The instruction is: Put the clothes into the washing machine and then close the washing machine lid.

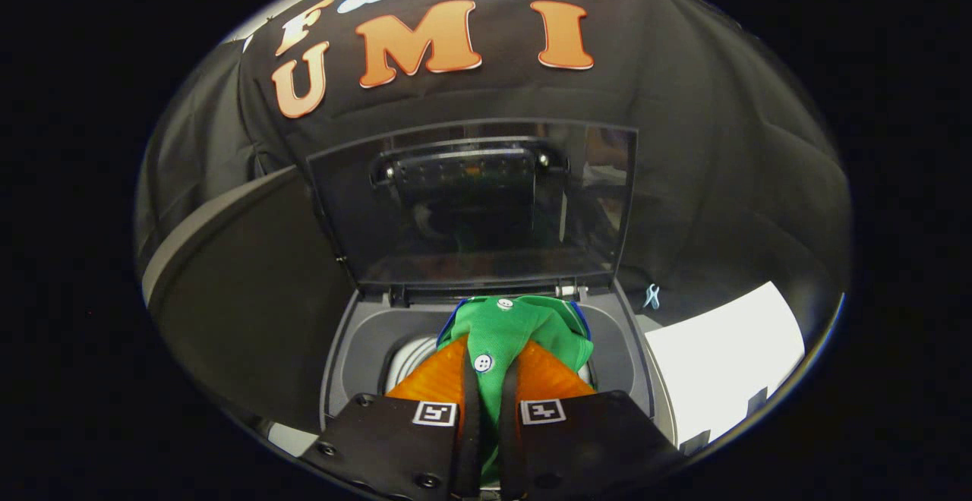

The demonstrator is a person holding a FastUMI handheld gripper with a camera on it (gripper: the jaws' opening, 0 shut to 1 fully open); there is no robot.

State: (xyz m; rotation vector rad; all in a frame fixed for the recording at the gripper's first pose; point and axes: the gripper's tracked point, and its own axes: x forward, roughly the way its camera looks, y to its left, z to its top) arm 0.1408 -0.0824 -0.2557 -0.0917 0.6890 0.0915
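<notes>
One washing machine (345,349) stands ahead, its grey top frame surrounding a single round drum opening (410,357), pale inside. One lid (471,205), a dark see-through panel, is raised upright at the far side of the opening, hinged along its bottom edge; it has to come down once the load is in. To the right lies one white sheet (721,357) on what looks like a counter.

One green shirt (497,334) hangs bunched over the opening, just ahead of the tool (490,402) and partly between its fingers. The tool is closed on it: both fingers press a fold of the cloth from left and right. Two white buttons show on the placket (others may be hidden in the folds), and a blue trim edges the collar.

The shirt should handle as light, soft and limp: it will droop and trail from wherever it is pinched, so loose ends could catch on the rim. A grip on a thick gather, such as the buttoned placket, seems the surest, since a single layer could slip out.
</notes>
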